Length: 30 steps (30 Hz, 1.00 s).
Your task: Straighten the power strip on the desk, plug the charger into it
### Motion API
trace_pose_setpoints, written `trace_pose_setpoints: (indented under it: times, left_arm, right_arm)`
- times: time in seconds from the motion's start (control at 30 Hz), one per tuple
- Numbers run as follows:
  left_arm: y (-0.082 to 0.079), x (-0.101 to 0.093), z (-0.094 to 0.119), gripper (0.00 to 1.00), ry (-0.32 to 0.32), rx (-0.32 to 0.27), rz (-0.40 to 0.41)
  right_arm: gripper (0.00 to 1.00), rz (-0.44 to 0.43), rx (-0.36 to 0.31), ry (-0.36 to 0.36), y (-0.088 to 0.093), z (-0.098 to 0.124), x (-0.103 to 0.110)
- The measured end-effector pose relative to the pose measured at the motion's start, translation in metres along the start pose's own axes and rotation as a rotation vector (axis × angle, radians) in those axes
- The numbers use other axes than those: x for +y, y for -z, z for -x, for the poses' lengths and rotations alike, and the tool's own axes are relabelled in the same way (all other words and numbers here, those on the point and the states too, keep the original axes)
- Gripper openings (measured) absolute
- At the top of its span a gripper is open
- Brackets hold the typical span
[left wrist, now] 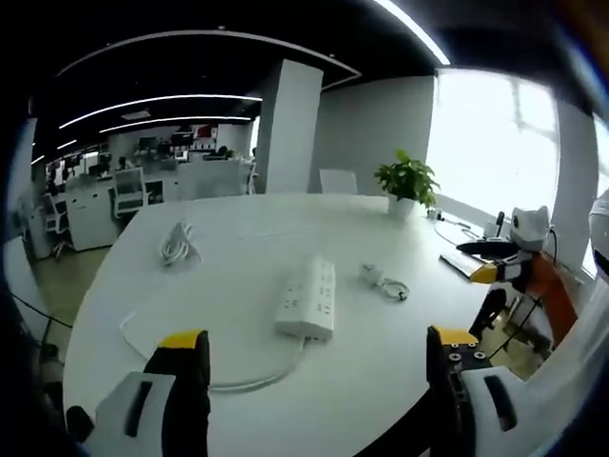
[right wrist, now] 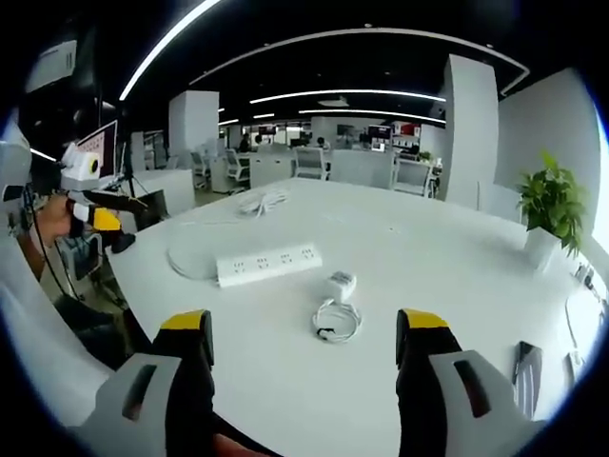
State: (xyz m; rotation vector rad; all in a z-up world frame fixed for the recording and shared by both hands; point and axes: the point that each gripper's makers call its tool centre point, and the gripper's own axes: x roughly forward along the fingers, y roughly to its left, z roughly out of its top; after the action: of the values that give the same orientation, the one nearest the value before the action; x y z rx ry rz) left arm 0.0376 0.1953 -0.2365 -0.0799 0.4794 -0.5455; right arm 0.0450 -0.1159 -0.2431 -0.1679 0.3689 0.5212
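- Left gripper [left wrist: 319, 367] sat nearest in the left gripper view, its yellow-tipped jaws spread wide and holding nothing, above the near edge of the white desk [left wrist: 381, 371].
- Right gripper [right wrist: 304, 347] stood likewise in the right gripper view — jaws spread apart, nothing between them.
- Beyond the left jaws lay the white power strip [left wrist: 308, 297], flat on the desk and angled away from the camera; its white cord [left wrist: 171, 357] curved round in a loop toward the desk edge.
- Right of the strip, apart from it, lay the charger [left wrist: 373, 275] with its coiled cable [left wrist: 396, 288] — not plugged in.
- Farther back on the desk lay a separate white cable bundle [left wrist: 177, 244].
- At the far edge stood a potted plant [left wrist: 407, 181].
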Motion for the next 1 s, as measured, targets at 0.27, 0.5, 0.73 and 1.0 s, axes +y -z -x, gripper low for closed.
trace_pose_setpoints:
  times: [0.27, 0.5, 0.73, 1.0]
  left_arm:
    - [0.007, 0.001, -0.023, 0.96, -0.02, 0.072, -0.06]
    - [0.013, -0.001, -0.036, 0.96, 0.005, 0.099, -0.066]
    - [0.011, -0.003, -0.058, 0.96, 0.012, 0.115, -0.109]
    - [0.004, -0.003, -0.085, 0.96, 0.024, 0.123, -0.135]
  right_arm:
    - [0.79, -0.006, -0.003, -0.012, 0.0, -0.002, 0.002]
    - [0.8, -0.01, 0.0, -0.012, 0.001, -0.004, 0.002]
    - [0.81, 0.01, 0.017, -0.021, 0.004, -0.01, 0.005]
    - [0.81, 0.015, 0.036, -0.036, 0.006, -0.013, 0.008]
